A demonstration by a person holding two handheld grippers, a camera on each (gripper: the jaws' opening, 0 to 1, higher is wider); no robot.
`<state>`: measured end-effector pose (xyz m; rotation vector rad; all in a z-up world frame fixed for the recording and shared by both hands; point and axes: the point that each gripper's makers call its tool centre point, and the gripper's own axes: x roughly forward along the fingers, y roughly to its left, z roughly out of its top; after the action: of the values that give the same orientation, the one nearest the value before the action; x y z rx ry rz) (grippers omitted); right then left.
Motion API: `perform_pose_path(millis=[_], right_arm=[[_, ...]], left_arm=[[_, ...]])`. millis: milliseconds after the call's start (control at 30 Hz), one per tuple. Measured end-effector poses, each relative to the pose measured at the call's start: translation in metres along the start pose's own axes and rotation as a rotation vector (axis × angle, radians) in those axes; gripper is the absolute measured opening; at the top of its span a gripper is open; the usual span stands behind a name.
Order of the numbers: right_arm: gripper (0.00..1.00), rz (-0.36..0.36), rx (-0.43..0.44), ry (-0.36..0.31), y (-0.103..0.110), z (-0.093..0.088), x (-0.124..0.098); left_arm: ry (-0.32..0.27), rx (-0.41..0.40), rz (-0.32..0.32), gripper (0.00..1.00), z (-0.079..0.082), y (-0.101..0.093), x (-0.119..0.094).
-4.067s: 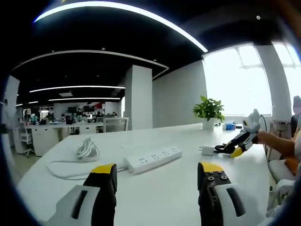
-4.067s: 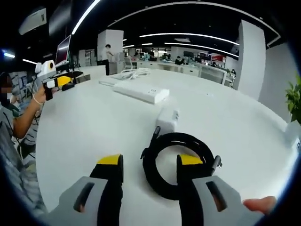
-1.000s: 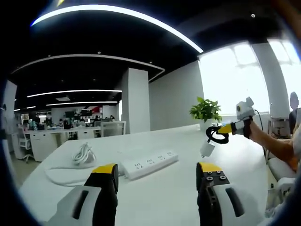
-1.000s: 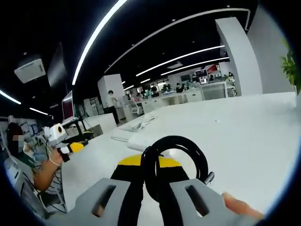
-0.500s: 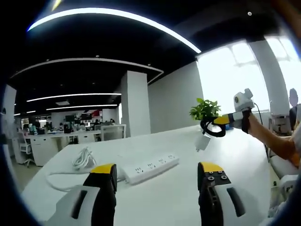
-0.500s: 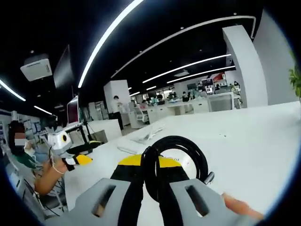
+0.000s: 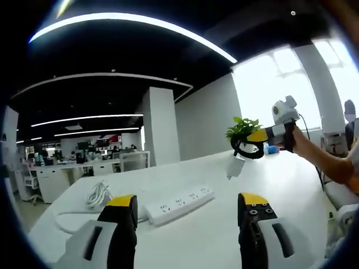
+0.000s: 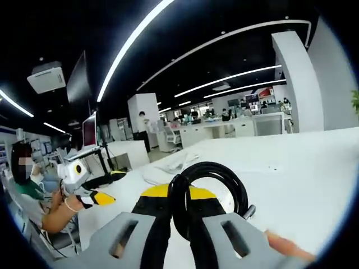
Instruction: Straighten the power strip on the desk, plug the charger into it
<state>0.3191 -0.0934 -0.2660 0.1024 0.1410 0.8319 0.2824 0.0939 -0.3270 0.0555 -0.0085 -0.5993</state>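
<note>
in the left gripper view the left gripper hovers low over the white desk, its two yellow-tipped jaws standing wide apart with nothing between them. just beyond the jaws the white power strip lies flat on the desk at a slant, its row of sockets facing up; its white cord runs off to the left into a loose bundle.

farther right in that view the right gripper is held up in the air above the desk by a person's hand and forearm. it carries the coiled black cable of the charger, and the white charger block hangs below the coil, clear of the desk and well apart from the power strip. a potted plant stands behind it near the bright window.

in the right gripper view the right gripper has its jaws drawn in tight on the black cable — the loop rises between the yellow tips. the left gripper shows at the left edge, held by a person's hand. the power strip is partly seen beyond the jaws — small and blurred.
</note>
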Motion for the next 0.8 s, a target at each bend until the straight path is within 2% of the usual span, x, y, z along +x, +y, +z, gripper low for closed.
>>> perform_pose_path(millis=[200,400,800], right_arm=[[0.08,0.008,0.006,0.004,0.007,-0.001,0.009],[0.08,0.017,0.009,0.003,0.013,0.0,0.015],[0.08,0.029,0.01,0.007,0.016,0.001,0.027]], left_arm=[[-0.018,0.043,0.036,0.76,0.001,0.001,0.011],[-0.02,0.081,0.029,0.76,-0.001,-0.006,0.024],[-0.032,0.033,0.032,0.82,-0.008,-0.016,0.042]])
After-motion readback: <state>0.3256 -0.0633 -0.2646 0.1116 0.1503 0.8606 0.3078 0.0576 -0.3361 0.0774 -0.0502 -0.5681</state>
